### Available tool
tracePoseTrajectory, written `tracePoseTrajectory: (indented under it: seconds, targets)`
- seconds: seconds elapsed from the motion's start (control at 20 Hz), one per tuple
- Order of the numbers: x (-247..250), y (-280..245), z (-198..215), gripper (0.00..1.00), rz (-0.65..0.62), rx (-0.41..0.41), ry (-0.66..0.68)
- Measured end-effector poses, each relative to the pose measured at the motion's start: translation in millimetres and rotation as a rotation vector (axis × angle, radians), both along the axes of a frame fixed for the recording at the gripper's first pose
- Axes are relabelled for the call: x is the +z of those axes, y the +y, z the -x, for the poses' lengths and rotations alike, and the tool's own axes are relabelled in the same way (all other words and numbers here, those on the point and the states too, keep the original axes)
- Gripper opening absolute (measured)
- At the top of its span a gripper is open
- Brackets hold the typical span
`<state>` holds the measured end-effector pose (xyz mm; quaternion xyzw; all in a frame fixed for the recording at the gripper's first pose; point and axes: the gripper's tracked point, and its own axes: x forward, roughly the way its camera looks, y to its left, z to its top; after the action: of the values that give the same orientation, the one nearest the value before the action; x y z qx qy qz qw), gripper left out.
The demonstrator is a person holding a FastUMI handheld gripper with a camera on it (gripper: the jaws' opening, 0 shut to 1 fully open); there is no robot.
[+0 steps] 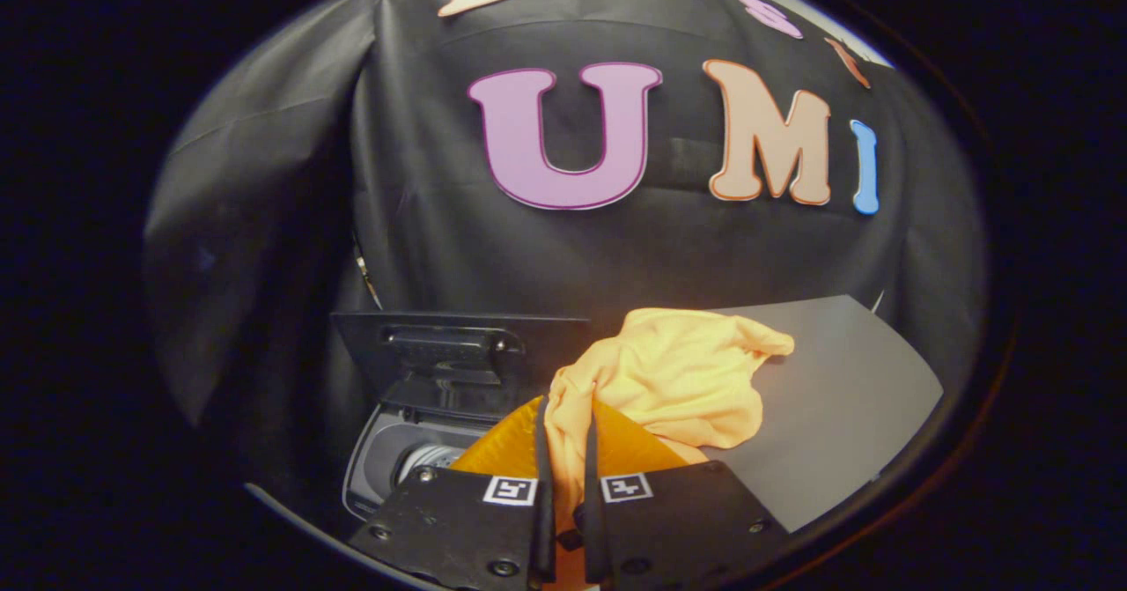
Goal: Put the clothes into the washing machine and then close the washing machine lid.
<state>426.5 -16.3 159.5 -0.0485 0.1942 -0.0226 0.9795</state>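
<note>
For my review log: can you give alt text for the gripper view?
The gripper is shut on a yellow garment, held over a grey table. To its left, the washing machine stands with its lid up.

A recording booth; black cloth wall [264,221]; small washing machine [396,450].

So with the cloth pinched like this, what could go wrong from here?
1. The fingers pinch only a narrow fold of the orange cloth; most of it trails on the grey table, so it may slip free when lifted.
2. The loose bulk could drape over the washing machine rim instead of dropping in.
3. Cloth left on the rim could block the raised lid from closing.
</note>
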Motion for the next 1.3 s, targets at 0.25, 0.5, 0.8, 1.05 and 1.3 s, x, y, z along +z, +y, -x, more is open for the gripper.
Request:
tracePoseTrajectory:
  seconds: [0.25,0.5,0.8,1.05,1.3]
  targets:
    - [-19,53,-14,0.13,-0.084,0.072,0.036]
    - [-42,93,-28,0.13,-0.088,0.131,0.087]
    - [-70,126,-42,0.13,-0.103,0.16,0.114]
    - [-83,138,-53,0.13,-0.034,0.167,0.116]
    - [-95,141,-65,0.13,-0.075,0.145,0.126]
